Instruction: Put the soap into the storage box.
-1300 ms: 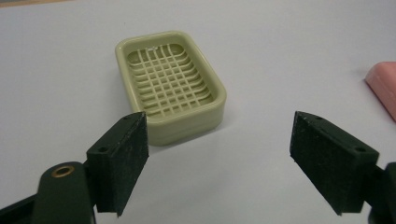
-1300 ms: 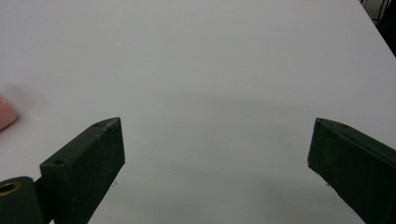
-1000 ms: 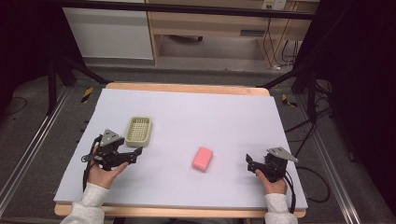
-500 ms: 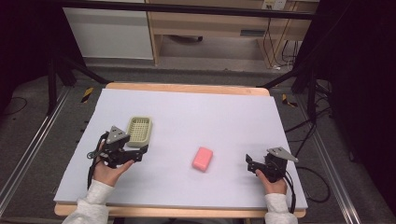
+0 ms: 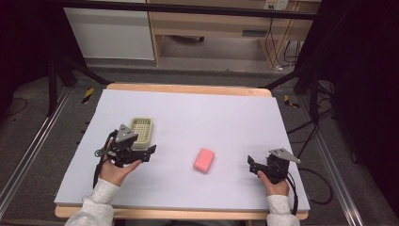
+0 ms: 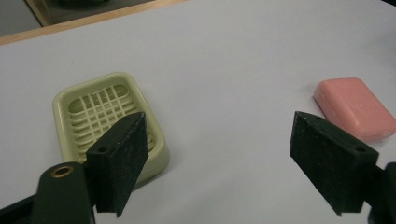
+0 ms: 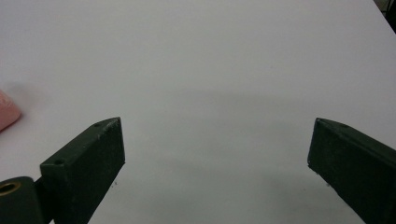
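Your left tool (image 5: pixel 149 151) has crept forward since a second ago, now just at 6 o'clock of the soap dish (image 5: pixel 141 130); your right tool (image 5: pixel 251 164) has stayed put, at 3 o'clock of the pink soap (image 5: pixel 204 160) on the worktop (image 5: pixel 226 113).

Left gripper view: jaws wide apart, empty, dish (image 6: pixel 105 122) at 10 o'clock, soap (image 6: pixel 354 108) at 2 o'clock.

Right gripper view: jaws wide, empty, soap edge (image 7: pixel 7 114) at 9 o'clock.

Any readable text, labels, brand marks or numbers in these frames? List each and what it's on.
None readable.
Pink soap bar: no stamp legible.
Green soap dish: plain grid, no marking.
Left gripper and right gripper: plain black fingers, no labels.
Small tag on the shelf behind the table: too small and blurred to read.
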{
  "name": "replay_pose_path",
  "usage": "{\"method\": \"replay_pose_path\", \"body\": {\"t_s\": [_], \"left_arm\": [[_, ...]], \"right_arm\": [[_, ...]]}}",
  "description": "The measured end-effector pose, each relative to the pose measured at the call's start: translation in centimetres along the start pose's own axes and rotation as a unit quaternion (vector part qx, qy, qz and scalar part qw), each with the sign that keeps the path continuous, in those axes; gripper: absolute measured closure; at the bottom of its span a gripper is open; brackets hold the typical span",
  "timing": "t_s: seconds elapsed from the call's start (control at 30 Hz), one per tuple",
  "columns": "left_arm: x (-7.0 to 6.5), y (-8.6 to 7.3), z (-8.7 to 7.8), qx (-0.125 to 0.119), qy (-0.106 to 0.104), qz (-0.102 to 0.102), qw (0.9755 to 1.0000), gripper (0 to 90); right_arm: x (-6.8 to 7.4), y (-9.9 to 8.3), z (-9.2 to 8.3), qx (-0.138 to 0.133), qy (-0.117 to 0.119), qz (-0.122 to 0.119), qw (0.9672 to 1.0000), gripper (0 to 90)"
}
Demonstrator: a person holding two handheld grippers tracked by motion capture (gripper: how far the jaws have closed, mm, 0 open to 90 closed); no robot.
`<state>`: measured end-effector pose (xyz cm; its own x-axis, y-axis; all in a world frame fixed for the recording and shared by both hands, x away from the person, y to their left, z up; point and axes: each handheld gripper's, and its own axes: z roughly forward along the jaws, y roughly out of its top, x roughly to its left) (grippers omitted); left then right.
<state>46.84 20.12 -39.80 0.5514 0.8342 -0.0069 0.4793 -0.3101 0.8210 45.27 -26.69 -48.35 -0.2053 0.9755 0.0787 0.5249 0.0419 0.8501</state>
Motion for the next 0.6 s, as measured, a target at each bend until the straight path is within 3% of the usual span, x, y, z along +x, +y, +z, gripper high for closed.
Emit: {"method": "replay_pose_path", "body": {"t_s": [0.3,0.6], "left_arm": [[-1.6,1.1,0.9,0.012,-0.011,0.024,0.9996,18.9],[-2.6,1.8,1.6,0.019,-0.02,0.032,0.9991,18.7]], "right_arm": [[0.0,0.0,0.0,0.002,0.001,-0.001,1.0,4.2],[0.0,0.0,-0.1,0.0,0.002,-0.001,1.0,4.3]]}}
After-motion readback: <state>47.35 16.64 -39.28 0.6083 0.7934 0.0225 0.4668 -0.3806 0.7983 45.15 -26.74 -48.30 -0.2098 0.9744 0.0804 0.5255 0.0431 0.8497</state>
